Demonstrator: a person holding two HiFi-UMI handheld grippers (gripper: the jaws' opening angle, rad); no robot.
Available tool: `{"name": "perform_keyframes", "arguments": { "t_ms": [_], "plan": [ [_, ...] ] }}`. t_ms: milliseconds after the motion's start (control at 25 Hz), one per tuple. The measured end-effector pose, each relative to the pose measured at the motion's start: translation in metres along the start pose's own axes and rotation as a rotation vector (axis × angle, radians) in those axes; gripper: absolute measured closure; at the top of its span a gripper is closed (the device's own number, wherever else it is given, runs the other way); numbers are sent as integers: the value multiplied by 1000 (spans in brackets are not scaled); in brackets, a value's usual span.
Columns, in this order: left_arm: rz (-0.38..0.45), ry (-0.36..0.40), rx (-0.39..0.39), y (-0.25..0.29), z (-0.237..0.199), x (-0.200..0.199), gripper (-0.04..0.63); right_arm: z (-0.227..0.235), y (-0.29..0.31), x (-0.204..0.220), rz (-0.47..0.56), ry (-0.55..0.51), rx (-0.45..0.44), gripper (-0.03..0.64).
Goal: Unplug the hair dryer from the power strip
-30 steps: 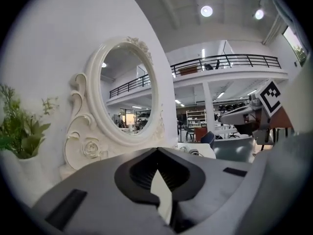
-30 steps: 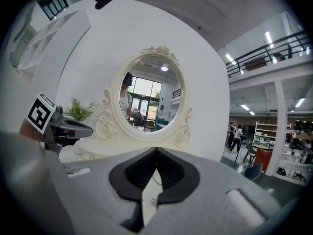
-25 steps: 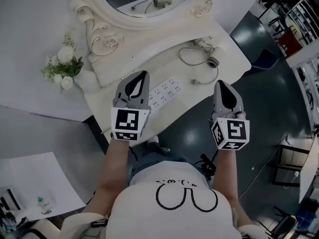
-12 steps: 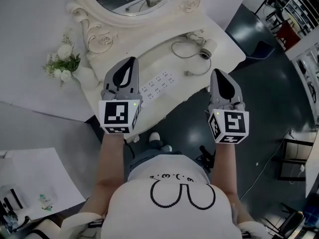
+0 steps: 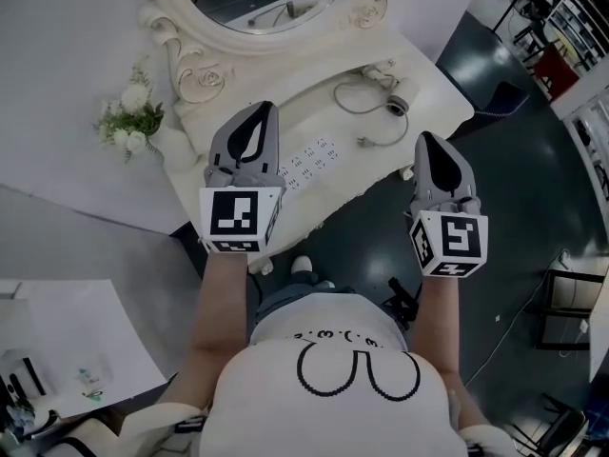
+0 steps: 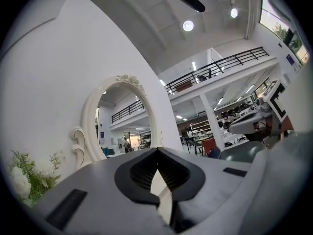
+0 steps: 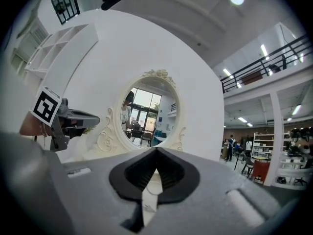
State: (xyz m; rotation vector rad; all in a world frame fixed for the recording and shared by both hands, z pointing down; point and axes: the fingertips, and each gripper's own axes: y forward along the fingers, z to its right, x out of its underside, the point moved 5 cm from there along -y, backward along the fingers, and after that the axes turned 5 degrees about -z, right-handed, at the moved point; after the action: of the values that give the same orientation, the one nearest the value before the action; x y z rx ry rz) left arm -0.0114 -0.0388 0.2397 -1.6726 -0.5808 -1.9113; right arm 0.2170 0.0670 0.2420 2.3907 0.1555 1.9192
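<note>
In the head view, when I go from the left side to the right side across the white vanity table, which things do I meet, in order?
flowers → left gripper → power strip → hair dryer → right gripper

Big 2-level lab/showroom-type hall, not a home: mezzanine railing (image 6: 220, 65), ceiling lights (image 6: 188, 25), shelving (image 7: 264, 142), w/ staged vanity mirror (image 7: 148, 111).

An ornate white mirror (image 5: 193, 60) stands at the far edge of a white table (image 5: 440, 108). White flowers (image 5: 130, 122) sit to its left.
</note>
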Motion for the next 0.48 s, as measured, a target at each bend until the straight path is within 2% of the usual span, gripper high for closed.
{"name": "perform_keyframes", "arguments": {
  "t_ms": [480],
  "plan": [
    [40,24,16,4,0,-17,597,14,-7,-22,54,8,42,618]
  ]
}}
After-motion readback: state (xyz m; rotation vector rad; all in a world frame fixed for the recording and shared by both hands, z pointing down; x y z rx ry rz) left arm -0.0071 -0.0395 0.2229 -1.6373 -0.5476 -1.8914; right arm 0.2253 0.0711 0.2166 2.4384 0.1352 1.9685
